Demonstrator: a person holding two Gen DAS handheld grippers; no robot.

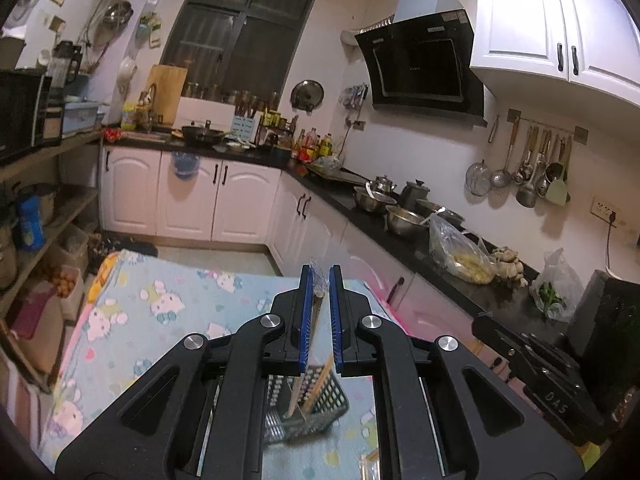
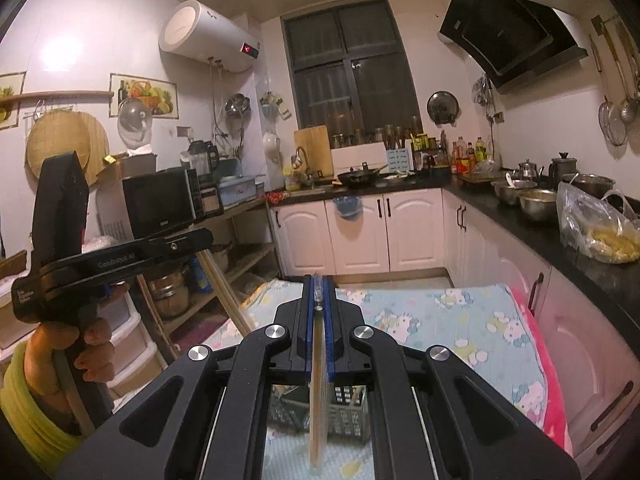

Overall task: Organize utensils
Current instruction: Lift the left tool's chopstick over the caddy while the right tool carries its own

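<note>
A dark window (image 2: 352, 68) overlooks a crowded black counter (image 1: 384, 216) where steel bowls (image 1: 400, 218) sit beside a plastic bag (image 1: 460, 254); a water heater (image 2: 208, 36) hangs above a microwave (image 2: 160, 200), ladles (image 1: 528, 168) lining the wall.

utensil basket (image 1: 308, 404) on cloth-covered bench (image 1: 168, 304), chopsticks (image 2: 318, 392) above basket, kitchen counter (image 1: 420, 240) right, shelves (image 2: 224, 264) left

L gripper (image 1: 320, 280) & R gripper (image 2: 318, 292) both clamped (raised).
</note>
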